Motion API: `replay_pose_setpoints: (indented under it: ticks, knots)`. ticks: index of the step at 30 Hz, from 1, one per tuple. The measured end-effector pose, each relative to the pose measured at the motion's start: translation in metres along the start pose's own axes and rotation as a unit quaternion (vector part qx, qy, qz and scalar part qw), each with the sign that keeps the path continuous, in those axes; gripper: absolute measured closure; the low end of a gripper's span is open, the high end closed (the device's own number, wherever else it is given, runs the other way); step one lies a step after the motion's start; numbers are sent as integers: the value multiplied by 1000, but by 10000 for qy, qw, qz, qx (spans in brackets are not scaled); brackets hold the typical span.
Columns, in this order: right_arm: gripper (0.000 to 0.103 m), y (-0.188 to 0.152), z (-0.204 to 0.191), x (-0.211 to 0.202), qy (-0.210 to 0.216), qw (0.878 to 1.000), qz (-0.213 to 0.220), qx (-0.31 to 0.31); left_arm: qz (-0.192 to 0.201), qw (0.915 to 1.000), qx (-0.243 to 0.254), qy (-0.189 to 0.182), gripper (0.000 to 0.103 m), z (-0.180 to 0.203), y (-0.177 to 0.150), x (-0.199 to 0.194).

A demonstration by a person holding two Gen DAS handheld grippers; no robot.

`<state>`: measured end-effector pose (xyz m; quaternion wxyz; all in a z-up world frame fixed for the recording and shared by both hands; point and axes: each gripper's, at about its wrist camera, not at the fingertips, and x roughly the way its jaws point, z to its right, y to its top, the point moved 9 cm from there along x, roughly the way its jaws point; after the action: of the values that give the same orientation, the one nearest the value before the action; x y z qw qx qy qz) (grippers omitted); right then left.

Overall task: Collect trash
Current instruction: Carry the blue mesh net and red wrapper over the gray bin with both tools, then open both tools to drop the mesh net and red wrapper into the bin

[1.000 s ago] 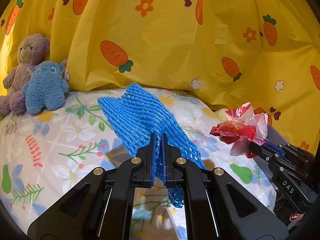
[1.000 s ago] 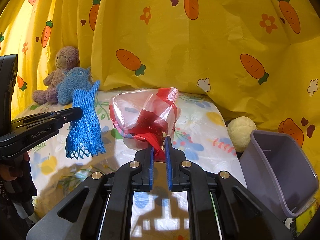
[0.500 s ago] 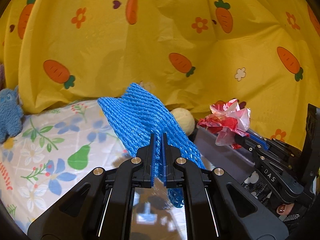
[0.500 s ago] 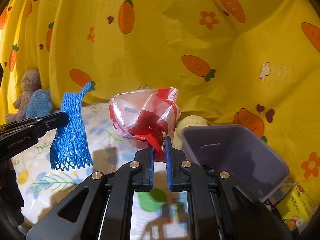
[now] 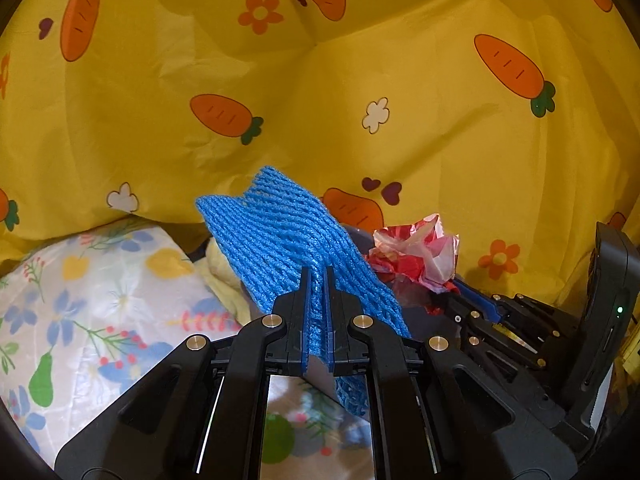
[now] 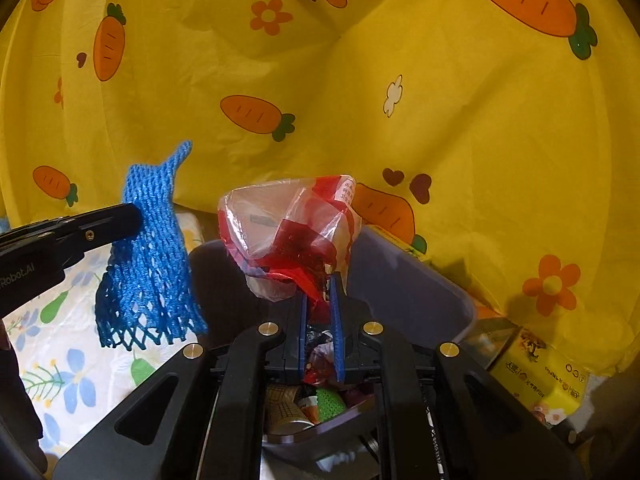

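- Yellow carrot-print curtain [image 6: 440, 92] fills the background in both views; below it lies a bed covered by a floral sheet [image 5: 92, 300], with a grey bin [image 6: 416, 280] standing at the bed's edge.
- Left tool [image 5: 317, 276]: closed on a blue foam net [image 5: 280, 240], which stands up from the jaws and trails below them. From the right wrist view the net [image 6: 152, 264] hangs over the sheet, just beside the bin's near rim and not yet above its opening.
- Right tool [image 6: 320, 292]: jaws nearly together, pinching the red tail of a crumpled red-and-clear plastic bag [image 6: 292, 224]. The bag is carried above the bin's opening, clear of its walls.
- Bin contents: several discarded items show at the bottom, among them something green and a printed wrapper; exact number cannot be told.
- Progress, as judged: part of the collecting appears done, since the bin already holds rubbish. Two pieces are lifted and in transit; neither is released.
- Remaining, as judged: drop the bag, bring the net over the opening and drop it. No further loose rubbish is visible on the exposed part of the sheet.
- Count: two tools, one net, one bag, one bin, one pale yellow soft object [image 5: 224, 276] beside the bin, one yellow printed box [image 6: 544, 372] to the bin's right.
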<state>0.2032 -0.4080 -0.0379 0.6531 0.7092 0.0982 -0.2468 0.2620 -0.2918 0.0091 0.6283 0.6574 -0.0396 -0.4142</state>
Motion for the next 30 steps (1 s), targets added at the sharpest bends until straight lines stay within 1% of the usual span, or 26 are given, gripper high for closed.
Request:
replay_pose_setpoints:
  ticks: [4,11,12,13,14,15,16,17,18,20,21,22,23,24,25,26,27,28,29,30]
  knots:
    - [91,-4,6,8,-23,9999,-82,84,-174,9998,75,-57,97,10,-5,25]
    - [90,-8,14,16,-54,9996,-173,226,-394,9987,-5,-321,96,17,-12,49]
    - [90,-8,15,17,-63,9995,-183,240,-459,9983,-13,-360,93,17,-14,53]
    - [87,-9,16,18,-68,9995,-181,247,-517,9978,-56,-417,91,18,-16,56]
    - [85,-9,17,19,-79,9995,-188,255,-587,9970,-114,-483,86,17,-18,60]
    - [83,-10,18,20,-77,9994,-201,278,-637,9965,-160,-524,78,17,-20,62]
    - [76,-11,20,21,-77,9993,-211,309,-656,9961,-198,-554,70,15,-22,64]
    - [69,-11,22,22,-95,9992,-213,332,-665,9958,-239,-575,53,13,-24,65]
    - [66,-11,23,22,-121,9991,-210,342,-663,9958,-285,-554,41,10,-25,65]
    - [61,-12,26,22,-141,9991,-194,364,-601,9964,-346,-488,36,4,-26,61]
    - [58,-12,27,22,-163,9990,-177,381,-552,9970,-354,-422,31,0,-26,59]
    - [48,-12,28,20,-195,9989,-143,399,-502,9976,-352,-331,27,-4,-26,56]
    - [36,-11,28,18,-210,9988,-91,423,-434,9982,-342,-230,21,-8,-26,51]
    - [31,-10,28,16,-216,9988,-23,441,-356,9988,-323,-103,17,-12,-26,46]
    - [22,-9,27,13,-231,9988,48,427,-296,9991,-307,31,15,-16,-27,41]
    - [16,-9,24,10,-258,9989,103,384,-229,9992,-272,173,10,-21,-27,35]
    - [14,-8,22,8,-286,9989,150,327,-121,9990,-235,361,7,-28,-28,27]
    - [13,-8,19,6,-321,9990,176,267,-8,9979,-216,604,6,-35,-30,18]
    - [7,-9,16,4,-352,9989,192,224,103,9966,-192,798,6,-41,-31,9]
    - [5,-10,13,2,-374,9988,230,194,209,9949,-177,972,6,-48,-33,-1]
